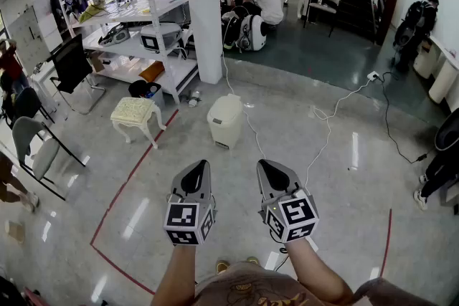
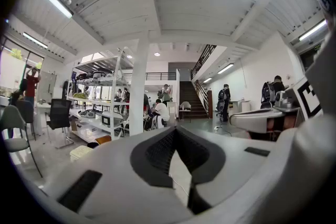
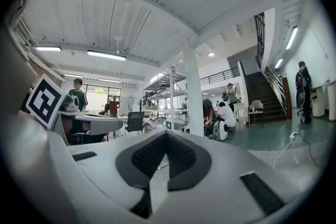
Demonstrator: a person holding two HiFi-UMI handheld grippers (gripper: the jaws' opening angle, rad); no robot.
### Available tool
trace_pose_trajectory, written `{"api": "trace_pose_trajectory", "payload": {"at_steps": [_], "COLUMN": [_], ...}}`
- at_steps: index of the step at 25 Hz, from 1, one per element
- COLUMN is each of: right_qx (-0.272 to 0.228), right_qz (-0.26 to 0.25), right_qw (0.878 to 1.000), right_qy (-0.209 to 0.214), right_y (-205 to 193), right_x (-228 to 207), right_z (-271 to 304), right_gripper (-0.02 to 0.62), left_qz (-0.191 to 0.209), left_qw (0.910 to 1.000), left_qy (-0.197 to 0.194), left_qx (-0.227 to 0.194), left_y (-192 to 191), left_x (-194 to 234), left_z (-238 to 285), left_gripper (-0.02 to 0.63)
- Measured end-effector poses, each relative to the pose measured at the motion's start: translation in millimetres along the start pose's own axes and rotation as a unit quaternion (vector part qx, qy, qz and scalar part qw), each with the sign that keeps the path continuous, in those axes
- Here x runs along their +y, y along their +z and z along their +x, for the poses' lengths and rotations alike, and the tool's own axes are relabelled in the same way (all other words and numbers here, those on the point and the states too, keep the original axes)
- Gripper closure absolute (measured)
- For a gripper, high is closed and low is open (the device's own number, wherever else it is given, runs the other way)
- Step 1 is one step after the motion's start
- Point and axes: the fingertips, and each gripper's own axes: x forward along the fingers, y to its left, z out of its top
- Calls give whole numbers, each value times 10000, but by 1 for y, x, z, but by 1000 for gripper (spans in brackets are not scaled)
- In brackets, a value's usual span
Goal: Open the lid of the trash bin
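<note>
Nothing is done yet: the trash bin (image 1: 225, 121) stands on the floor (image 1: 344, 183) with its lid (image 1: 227, 106) down and untouched. It lies farther off, well apart from both grippers and roughly between their lines. The left gripper (image 1: 199, 167) and right gripper (image 1: 265, 167) are each clenched on nothing, side by side in the air

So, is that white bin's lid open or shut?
Shut: in the head view the lid lies flat on the trash bin, untouched.
</note>
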Motion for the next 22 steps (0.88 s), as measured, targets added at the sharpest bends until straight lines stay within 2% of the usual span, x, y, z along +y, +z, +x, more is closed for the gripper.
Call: {"api": "trace_pose_trajectory", "payload": {"at_steps": [9, 22], "right_qx": [-70, -54], "right_qz": [97, 46], "right_qw": [9998, 9994], "right_qy": [159, 332], "right_y": [4, -7], "right_x": [2, -33], "right_z": [3, -5], "right_gripper": [566, 566], "left_qz": [43, -57], "left_qw": [10000, 9998], "left_qy": [-13, 206], "left_qx": [35, 15], "left_y": [0, -13], "left_x": [2, -14], "left_z": [0, 17], "left_gripper": [612, 612]}}
